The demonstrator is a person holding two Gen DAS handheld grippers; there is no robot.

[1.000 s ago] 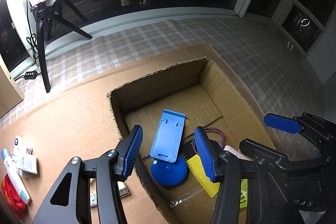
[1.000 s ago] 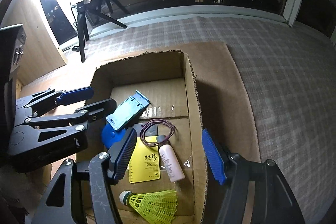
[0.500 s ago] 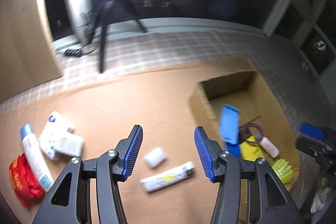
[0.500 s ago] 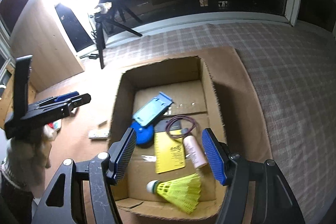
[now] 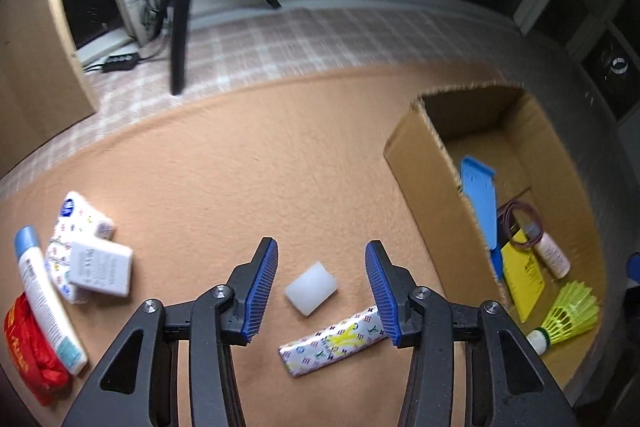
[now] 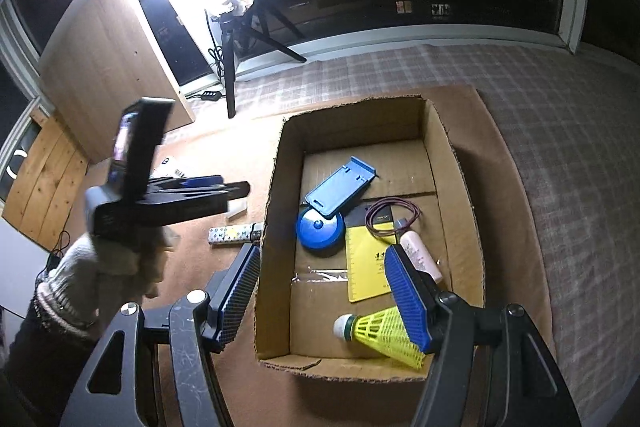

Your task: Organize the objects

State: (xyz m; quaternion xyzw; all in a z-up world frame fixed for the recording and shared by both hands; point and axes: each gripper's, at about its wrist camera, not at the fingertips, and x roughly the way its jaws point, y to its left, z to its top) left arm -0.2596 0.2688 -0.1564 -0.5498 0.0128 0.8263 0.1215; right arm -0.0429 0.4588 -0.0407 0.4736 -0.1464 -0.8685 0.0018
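The left claw (image 5: 322, 287) is spread wide with nothing between its blue ribbed pads. It hangs over the tan felt-covered bench (image 5: 248, 163), and a small white translucent block (image 5: 311, 287) lies in the gap between the pads, touching neither. Just below it in the frame, a long patterned white tube with a yellow mark (image 5: 334, 343) lies slantwise, its right end hidden behind the right-hand pad. Open bench spreads above the block toward the far edge.

At the lower left of that view sit a white patterned packet (image 5: 78, 227), a small white box (image 5: 101, 269) lying on it, a white tube with a blue cap (image 5: 44, 301) and a red crumpled bag (image 5: 28, 355), crowded close to the edge.

The open brown cardboard box (image 6: 276, 187) stands at the right. Inside lie a blue plastic phone stand (image 6: 340, 191) resting on its round blue base (image 6: 320, 229), a yellow card (image 6: 366, 267), a loop of dark red cord (image 6: 394, 219), a small pink bottle (image 6: 420, 255) and a yellow shuttlecock (image 6: 380, 337).

The right claw (image 6: 324, 297) is also wide open and empty, poised above the box's near end, its left pad outside the left wall.
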